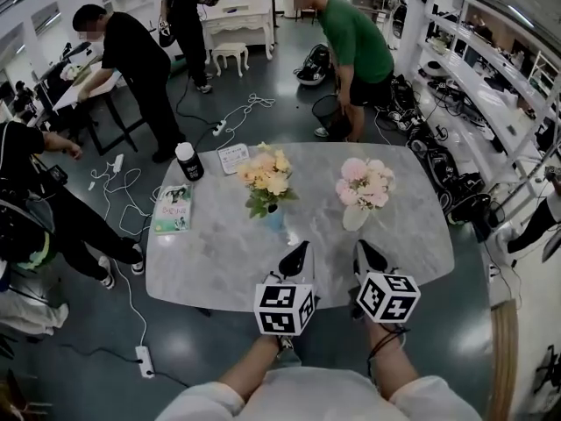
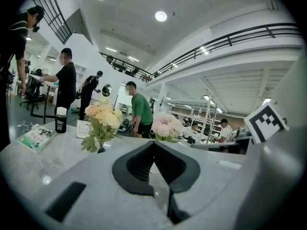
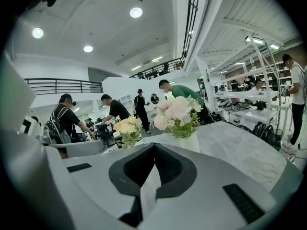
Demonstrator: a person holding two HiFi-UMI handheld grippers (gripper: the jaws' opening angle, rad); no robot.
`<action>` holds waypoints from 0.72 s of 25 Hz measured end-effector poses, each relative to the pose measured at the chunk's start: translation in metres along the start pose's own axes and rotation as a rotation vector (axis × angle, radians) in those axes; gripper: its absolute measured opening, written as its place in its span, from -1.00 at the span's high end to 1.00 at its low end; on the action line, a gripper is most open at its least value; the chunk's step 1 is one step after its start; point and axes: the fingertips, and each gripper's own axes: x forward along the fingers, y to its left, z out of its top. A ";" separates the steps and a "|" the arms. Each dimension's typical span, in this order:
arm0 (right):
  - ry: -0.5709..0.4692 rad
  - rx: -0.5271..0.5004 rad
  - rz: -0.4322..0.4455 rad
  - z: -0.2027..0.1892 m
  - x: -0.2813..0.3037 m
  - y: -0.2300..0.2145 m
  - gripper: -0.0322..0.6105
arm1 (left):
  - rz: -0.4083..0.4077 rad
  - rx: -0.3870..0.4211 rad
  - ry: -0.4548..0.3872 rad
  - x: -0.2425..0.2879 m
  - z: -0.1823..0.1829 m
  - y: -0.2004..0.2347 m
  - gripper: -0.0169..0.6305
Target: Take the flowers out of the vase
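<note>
Listing left to right: my left gripper (image 1: pixel 301 254), jaws pressed together, empty, lined up on yellow flowers (image 1: pixel 266 175) standing in a seemingly blue vase (image 1: pixel 275 220); my right gripper (image 1: pixel 366 253), equally closed, faces pink flowers (image 1: pixel 365 182) in white vase (image 1: pixel 355 218), set so each can take one bunch.

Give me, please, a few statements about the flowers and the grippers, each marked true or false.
1. The left gripper and the right gripper are both shut and empty. True.
2. In the head view, the yellow flowers stand left of the pink flowers. True.
3. The pink flowers are already out of their vase. False: they stand in the white vase.
4. The left gripper holds the bottle. False: the bottle stands on the table, apart from both grippers.
</note>
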 end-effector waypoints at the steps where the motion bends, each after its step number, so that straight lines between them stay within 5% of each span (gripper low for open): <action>1: 0.001 0.005 -0.013 0.003 0.003 -0.003 0.89 | -0.008 0.000 0.005 0.005 0.003 0.001 0.92; 12: 0.012 0.063 -0.095 -0.013 0.025 -0.017 0.89 | -0.069 -0.028 0.072 0.039 -0.015 0.023 0.92; 18: 0.033 0.087 -0.069 -0.018 0.039 -0.041 0.89 | -0.033 -0.036 0.103 0.057 -0.027 0.020 0.92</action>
